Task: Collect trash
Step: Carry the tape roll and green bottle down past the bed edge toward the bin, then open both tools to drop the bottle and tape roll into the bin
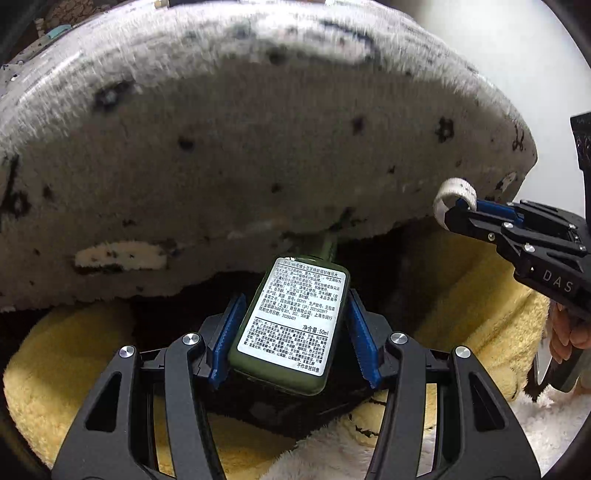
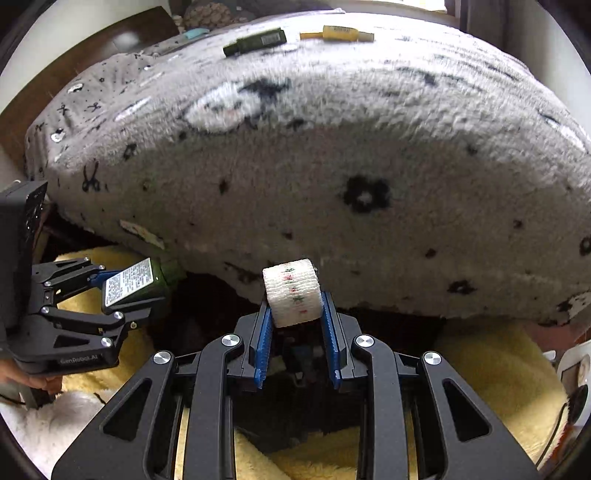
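Grey fleece bedding (image 2: 332, 155) printed with small black flowers filled most of both views, with a yellow plush layer (image 2: 498, 369) below its edge and a dark gap (image 2: 207, 325) between them. I judged the task partly done: two pieces were in hand, neither yet dropped anywhere, and I could not see a bin.

Going left to right, my left hand-held gripper (image 1: 293, 328) was about half open, its blue pads closed on the sides of a green bottle (image 1: 291, 325). The bottle sat over the dark gap, label up, its long axis running away from the camera, its neck pointing at the bedding's edge.

My right hand-held gripper (image 2: 295, 321) was narrower, pinching a small white roll of patterned tape (image 2: 293, 295) by its flat ends, so the roll's axis ran across the jaws.

Still to collect, far back on the bed: another green bottle-like item (image 2: 255, 41), lying crosswise, and a yellow tube-like piece (image 2: 338, 34) to its right.
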A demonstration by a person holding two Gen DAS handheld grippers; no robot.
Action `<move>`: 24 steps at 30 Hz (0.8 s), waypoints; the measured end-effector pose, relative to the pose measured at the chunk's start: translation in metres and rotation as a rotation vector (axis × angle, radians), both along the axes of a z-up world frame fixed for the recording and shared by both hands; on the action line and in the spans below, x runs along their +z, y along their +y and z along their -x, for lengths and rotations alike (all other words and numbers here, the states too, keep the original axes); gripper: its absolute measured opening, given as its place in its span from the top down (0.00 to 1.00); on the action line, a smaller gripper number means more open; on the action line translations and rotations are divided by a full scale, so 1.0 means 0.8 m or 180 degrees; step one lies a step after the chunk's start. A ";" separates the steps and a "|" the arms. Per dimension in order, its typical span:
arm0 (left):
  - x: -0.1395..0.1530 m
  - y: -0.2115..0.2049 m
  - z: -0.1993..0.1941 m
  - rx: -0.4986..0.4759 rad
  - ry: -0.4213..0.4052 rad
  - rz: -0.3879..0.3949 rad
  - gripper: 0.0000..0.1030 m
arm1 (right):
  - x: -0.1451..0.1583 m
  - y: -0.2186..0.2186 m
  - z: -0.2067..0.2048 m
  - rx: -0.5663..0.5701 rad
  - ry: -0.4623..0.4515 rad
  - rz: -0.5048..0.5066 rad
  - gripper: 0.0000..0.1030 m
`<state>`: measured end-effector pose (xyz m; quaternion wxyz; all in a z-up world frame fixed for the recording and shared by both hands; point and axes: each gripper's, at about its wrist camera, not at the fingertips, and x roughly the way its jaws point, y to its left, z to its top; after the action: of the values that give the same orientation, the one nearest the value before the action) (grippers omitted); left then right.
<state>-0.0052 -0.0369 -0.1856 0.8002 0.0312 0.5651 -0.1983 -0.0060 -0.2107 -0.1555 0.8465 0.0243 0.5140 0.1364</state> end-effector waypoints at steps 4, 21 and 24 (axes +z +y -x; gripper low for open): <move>-0.032 -0.003 0.001 -0.0017 0.0199 -0.0043 0.50 | -0.025 0.004 -0.002 -0.0003 0.0199 -0.0009 0.75; -0.134 -0.028 -0.024 -0.0125 0.0953 -0.0089 0.50 | -0.118 0.034 -0.017 0.0040 0.0960 -0.0207 0.75; -0.138 -0.033 -0.024 -0.0144 0.0965 -0.0127 0.50 | -0.125 0.038 -0.016 0.0041 0.1019 -0.0202 0.75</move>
<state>0.0142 -0.0633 -0.2962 0.7002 0.0295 0.6825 -0.2074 0.0069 -0.1800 -0.2552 0.7517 0.0691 0.6379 0.1524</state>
